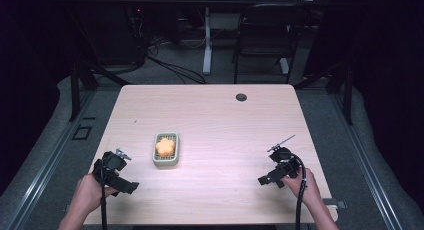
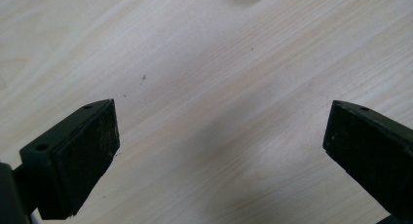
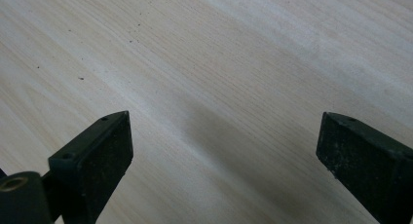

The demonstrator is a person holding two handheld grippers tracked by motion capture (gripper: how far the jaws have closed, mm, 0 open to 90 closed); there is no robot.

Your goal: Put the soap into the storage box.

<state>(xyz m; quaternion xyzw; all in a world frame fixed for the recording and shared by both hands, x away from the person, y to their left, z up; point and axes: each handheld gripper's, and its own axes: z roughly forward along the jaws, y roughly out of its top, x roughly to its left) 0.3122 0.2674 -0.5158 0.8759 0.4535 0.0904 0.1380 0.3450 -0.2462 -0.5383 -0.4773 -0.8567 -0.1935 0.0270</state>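
pale wood grain all over this counter (image 1: 215, 115), light laminate with fine streaks and a few dark specks, plus a round black grommet (image 1: 241, 97) near the far edge. sitting left of centre is a pale green soap dish (image 1: 166, 149), rounded rectangle with a slatted grid top, and an orange flower-shaped soap (image 1: 164, 147) lies on it, kinda lumpy petals. left hand-held gripper (image 1: 131, 187) is low at the near left, just beside the dish but not touching it, jaws spread wide with nothing between them. right hand-held gripper (image 1: 265, 180) is well apart at the near right, also released. both have matte black blocky pads (image 2: 87, 156) with a slightly gritty face.
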